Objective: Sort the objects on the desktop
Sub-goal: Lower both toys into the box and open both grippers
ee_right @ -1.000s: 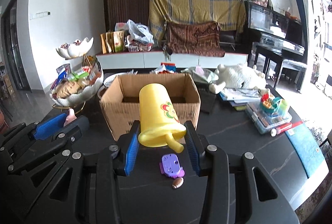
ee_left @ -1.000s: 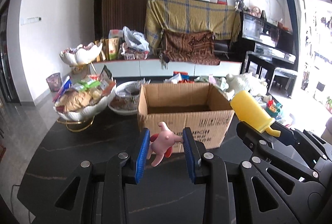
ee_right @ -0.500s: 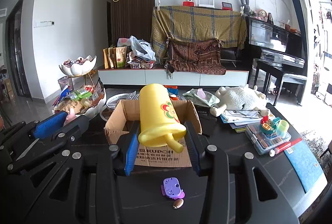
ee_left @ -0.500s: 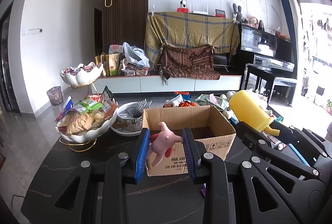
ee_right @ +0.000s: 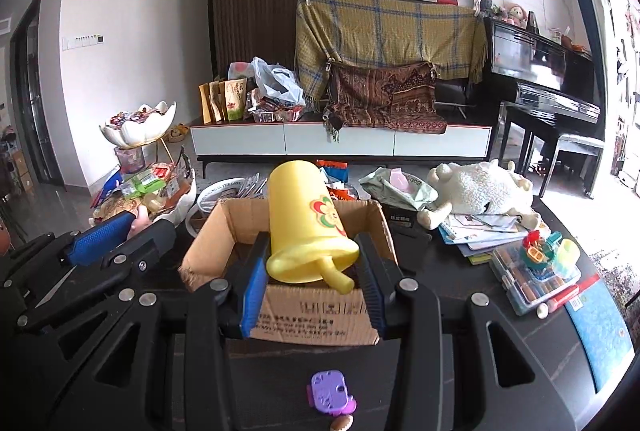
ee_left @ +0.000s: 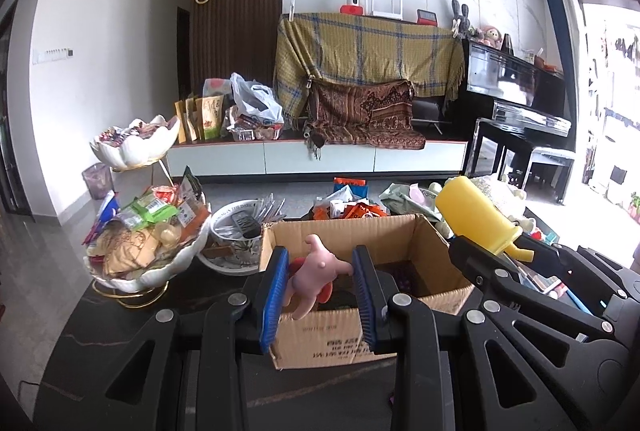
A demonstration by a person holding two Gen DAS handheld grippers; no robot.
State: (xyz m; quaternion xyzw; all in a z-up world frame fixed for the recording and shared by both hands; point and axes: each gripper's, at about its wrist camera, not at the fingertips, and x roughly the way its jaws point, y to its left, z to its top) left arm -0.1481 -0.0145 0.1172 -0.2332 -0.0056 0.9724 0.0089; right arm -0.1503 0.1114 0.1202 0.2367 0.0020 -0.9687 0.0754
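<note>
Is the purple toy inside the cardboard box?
No, the purple toy lies on the dark table, in front of the box, not in it.

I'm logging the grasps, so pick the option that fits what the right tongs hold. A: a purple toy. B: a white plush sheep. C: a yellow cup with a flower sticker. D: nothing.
C: the right tongs are shut on the yellow cup, held above the cardboard box; the purple toy lies on the table.
</note>
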